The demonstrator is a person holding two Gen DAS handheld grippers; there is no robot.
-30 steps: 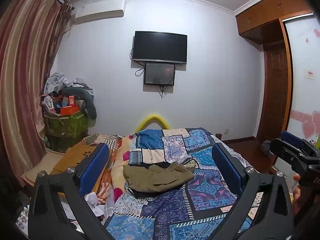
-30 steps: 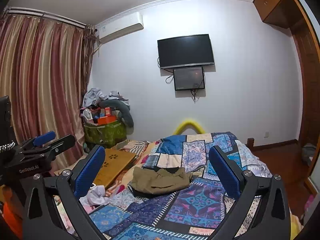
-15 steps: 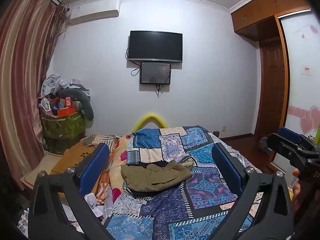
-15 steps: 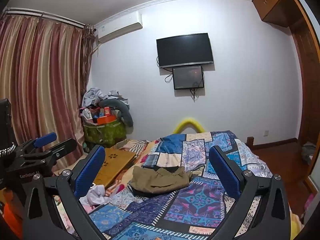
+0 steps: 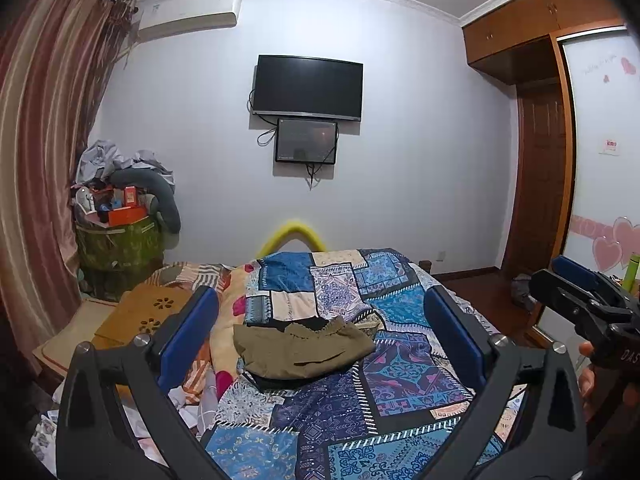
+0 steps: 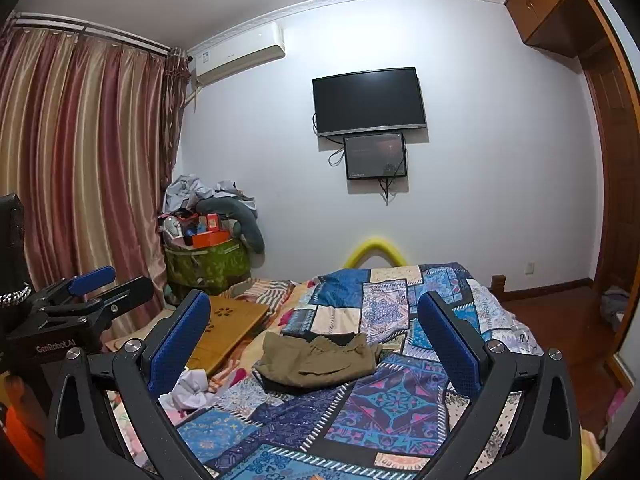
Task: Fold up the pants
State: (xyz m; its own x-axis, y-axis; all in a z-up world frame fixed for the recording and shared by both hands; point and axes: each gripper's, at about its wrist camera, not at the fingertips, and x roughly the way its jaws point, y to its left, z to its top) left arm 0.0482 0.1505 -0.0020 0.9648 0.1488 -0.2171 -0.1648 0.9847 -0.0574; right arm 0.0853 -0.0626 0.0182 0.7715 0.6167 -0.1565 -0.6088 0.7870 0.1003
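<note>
On the bed's patchwork quilt [image 5: 404, 376] lie the olive pants [image 5: 302, 350], bunched in a loose heap over something dark. Left tool [image 5: 320, 336] and right tool [image 6: 314, 336] both hang above the near end of the bed, fingers spread wide apart, well short of the pants and holding nothing.

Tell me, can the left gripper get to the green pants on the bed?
Probably yes. The left gripper is open and holds nothing, and only bare quilt lies between it and the pants.
</note>
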